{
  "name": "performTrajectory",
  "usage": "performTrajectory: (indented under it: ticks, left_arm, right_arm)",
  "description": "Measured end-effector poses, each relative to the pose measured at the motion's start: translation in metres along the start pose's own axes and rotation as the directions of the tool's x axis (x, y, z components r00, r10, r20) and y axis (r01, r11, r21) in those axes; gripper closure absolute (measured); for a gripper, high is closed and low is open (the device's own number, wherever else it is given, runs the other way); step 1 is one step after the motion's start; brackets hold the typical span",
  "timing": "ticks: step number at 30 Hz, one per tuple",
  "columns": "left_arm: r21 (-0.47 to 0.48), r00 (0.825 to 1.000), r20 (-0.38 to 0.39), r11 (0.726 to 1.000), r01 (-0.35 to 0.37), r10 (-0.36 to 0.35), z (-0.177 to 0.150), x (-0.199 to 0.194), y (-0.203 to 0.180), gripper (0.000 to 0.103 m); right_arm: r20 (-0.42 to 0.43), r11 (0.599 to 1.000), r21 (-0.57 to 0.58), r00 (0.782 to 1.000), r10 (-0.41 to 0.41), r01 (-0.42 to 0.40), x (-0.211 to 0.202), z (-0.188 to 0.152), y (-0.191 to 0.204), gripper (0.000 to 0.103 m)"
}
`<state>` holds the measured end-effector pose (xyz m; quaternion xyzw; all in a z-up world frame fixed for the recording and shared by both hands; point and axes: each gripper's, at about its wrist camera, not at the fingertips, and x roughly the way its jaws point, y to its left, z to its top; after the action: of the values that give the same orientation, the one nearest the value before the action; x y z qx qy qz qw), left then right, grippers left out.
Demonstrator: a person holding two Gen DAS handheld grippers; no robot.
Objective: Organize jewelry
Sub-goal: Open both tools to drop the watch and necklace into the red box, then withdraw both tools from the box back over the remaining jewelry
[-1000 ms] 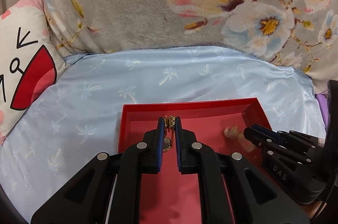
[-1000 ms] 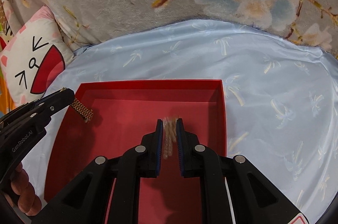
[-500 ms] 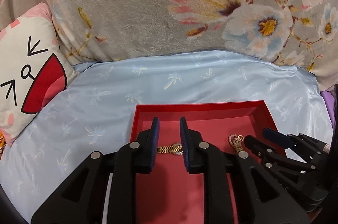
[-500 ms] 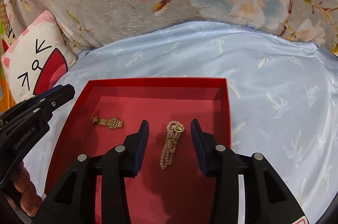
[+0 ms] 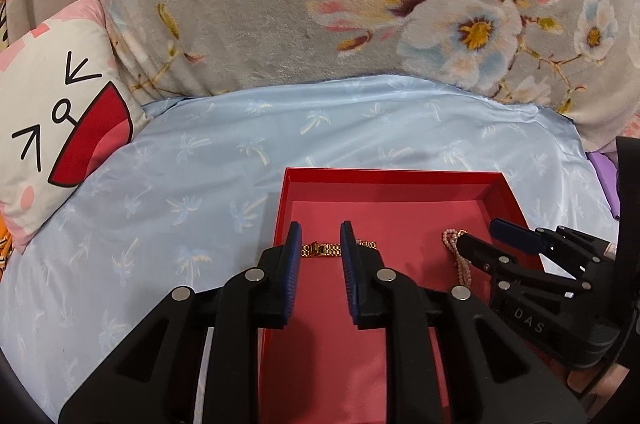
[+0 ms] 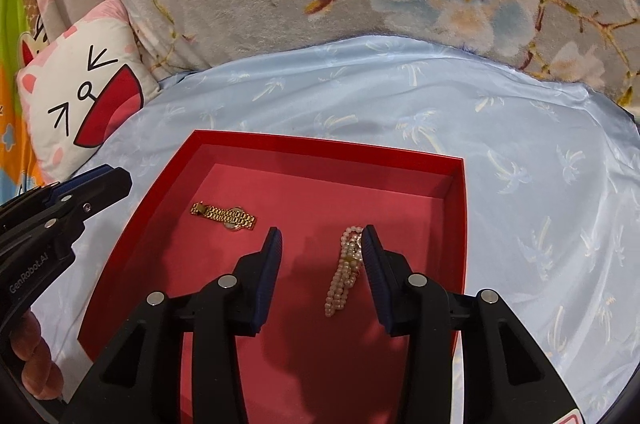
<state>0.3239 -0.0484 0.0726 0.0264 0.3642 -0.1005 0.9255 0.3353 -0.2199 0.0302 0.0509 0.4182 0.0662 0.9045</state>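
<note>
A red tray (image 5: 392,174) (image 6: 320,144) lies on the light blue sheet. On its floor at the left lies a gold watch (image 5: 322,249) (image 6: 224,216), flat. My left gripper (image 5: 320,236) stands open above it, pads apart and not touching it. A pink pearl bracelet (image 6: 342,280) (image 5: 452,240) lies on the tray's right half. My right gripper (image 6: 320,236) is open over it, and the beads rest loose close to its right finger. Each gripper also shows in the other's view: the right gripper (image 5: 480,234) and the left gripper (image 6: 116,176).
The blue satin sheet (image 5: 200,184) spreads around the tray. A grey floral blanket (image 5: 280,4) rises behind it. A white cat-face pillow (image 5: 60,128) sits at the left. A person's fingers (image 6: 36,364) show at the lower left.
Both grippers opened and let go: the watch and the pearl bracelet dropped from the pads onto the tray floor. Both grippers then drew back, the left one also shifting leftward.
</note>
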Motion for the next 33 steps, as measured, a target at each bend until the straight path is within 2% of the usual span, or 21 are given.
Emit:
performTrajectory:
  ticks: [7, 9, 11, 15, 17, 18, 21, 26, 29, 33]
  left_arm:
    - [0.012, 1.000, -0.015, 1.000, 0.017, -0.016, -0.017, -0.018, -0.014, 0.084]
    - [0.002, 1.000, -0.017, 1.000, 0.027, -0.027, -0.023, -0.028, -0.012, 0.078]
    - [-0.005, 1.000, -0.015, 1.000, 0.026, -0.026, -0.030, -0.038, -0.010, 0.066]
    - [-0.003, 1.000, -0.007, 1.000, 0.028, -0.028, -0.051, -0.068, -0.006, 0.057]
    - [-0.009, 0.999, -0.012, 0.999, 0.031, -0.031, -0.067, -0.087, -0.003, 0.047]
    - [-0.010, 0.999, -0.011, 0.999, 0.031, -0.031, -0.076, -0.096, -0.001, 0.045]
    - [0.001, 1.000, -0.022, 1.000, -0.009, 0.009, -0.104, -0.116, 0.003, 0.044]
    - [-0.036, 0.995, -0.101, 0.999, -0.011, 0.007, -0.155, -0.134, 0.017, 0.044]
    - [-0.053, 0.990, -0.139, 0.999, -0.008, 0.000, -0.181, -0.141, 0.021, 0.044]
    - [-0.041, 0.986, -0.169, 0.999, -0.025, 0.017, -0.207, -0.147, 0.023, 0.044]
  right_arm:
    - [0.042, 1.000, 0.019, 0.999, -0.009, 0.008, -0.032, -0.008, -0.001, 0.062]
    - [0.063, 1.000, 0.009, 0.998, -0.016, 0.015, -0.051, -0.018, 0.005, 0.059]
    - [0.076, 1.000, 0.004, 0.997, -0.024, 0.023, -0.072, -0.034, 0.010, 0.054]
    - [0.073, 1.000, 0.007, 0.997, -0.030, 0.030, -0.105, -0.074, 0.017, 0.053]
    - [0.068, 1.000, 0.019, 0.997, -0.023, 0.021, -0.123, -0.098, 0.021, 0.051]
    - [0.063, 0.999, 0.027, 0.998, -0.021, 0.019, -0.131, -0.108, 0.022, 0.049]
    - [0.048, 0.999, 0.046, 0.999, -0.012, 0.010, -0.154, -0.144, 0.027, 0.048]
    - [0.005, 0.997, 0.076, 1.000, 0.012, -0.013, -0.178, -0.192, 0.036, 0.048]
    - [-0.005, 0.998, 0.059, 1.000, 0.011, -0.011, -0.188, -0.213, 0.050, 0.048]
    - [-0.035, 0.999, 0.024, 0.998, 0.047, -0.046, -0.188, -0.237, 0.075, 0.046]
